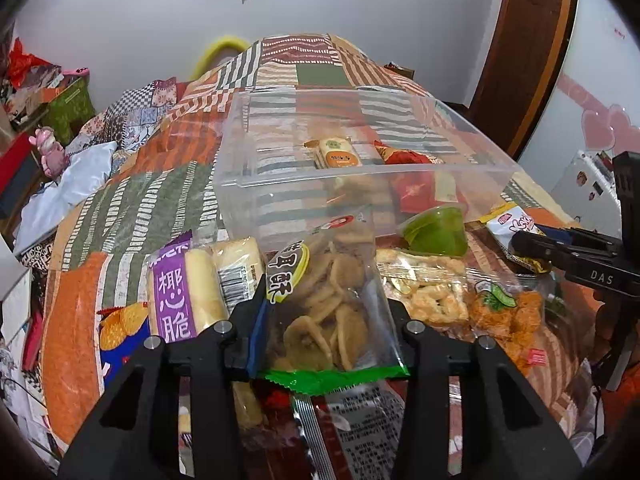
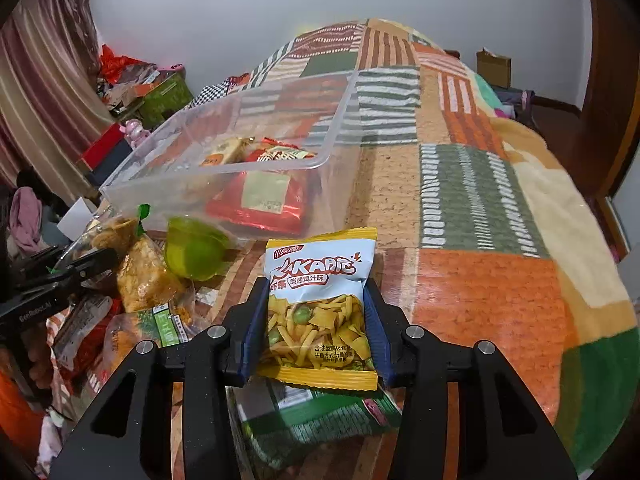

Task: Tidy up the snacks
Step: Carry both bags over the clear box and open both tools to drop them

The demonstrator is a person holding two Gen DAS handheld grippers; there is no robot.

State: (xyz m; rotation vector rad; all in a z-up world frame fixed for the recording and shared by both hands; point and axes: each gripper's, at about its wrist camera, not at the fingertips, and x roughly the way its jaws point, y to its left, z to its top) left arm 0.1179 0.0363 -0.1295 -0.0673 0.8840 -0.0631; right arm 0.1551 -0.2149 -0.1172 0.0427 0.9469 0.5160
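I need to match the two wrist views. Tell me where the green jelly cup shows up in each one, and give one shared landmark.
Left wrist view: the green jelly cup lies right of centre, against the near right corner of the clear bin.
Right wrist view: the green jelly cup lies left of centre, just below the clear bin's near wall.
Shared landmark: the clear bin on the patchwork blanket.

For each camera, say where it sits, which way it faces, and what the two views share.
Left wrist: on the left gripper, facing its fingers, shut on the banana chip bag.
Right wrist: on the right gripper, facing its fingers, shut on the yellow snack packet.
Shared: clear bin, green cup, patchwork blanket.
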